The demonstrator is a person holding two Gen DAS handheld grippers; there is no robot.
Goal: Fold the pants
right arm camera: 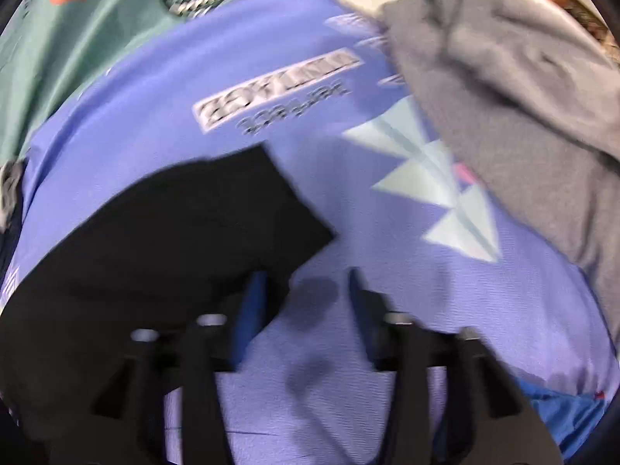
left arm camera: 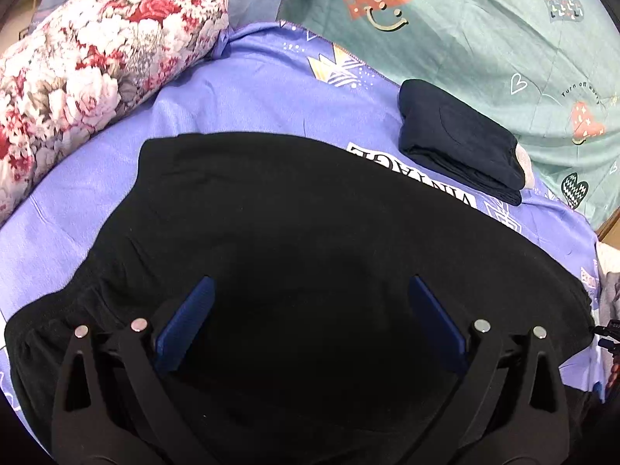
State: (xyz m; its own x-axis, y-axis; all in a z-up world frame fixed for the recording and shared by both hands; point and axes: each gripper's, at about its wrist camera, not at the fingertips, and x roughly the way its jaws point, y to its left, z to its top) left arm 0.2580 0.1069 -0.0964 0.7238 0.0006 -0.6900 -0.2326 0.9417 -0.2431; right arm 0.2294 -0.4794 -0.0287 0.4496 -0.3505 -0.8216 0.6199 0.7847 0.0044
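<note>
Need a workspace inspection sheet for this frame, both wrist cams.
Surface: purple printed sheet over a teal heart-print sheet.
Job's things: black pants spread flat; one corner shows in the right view.
Clutter: folded dark garment, floral quilt, grey garment.
Grippers: left hand-held gripper open above the pants; right hand-held gripper open, nothing between its jaws, view blurred.
Cables: nothing seen.
Surroundings: mostly out of view.

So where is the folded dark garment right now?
In the left wrist view the folded dark garment lies at upper right on the purple sheet, beside the green heart-print cover, just beyond the spread black pants.
</note>
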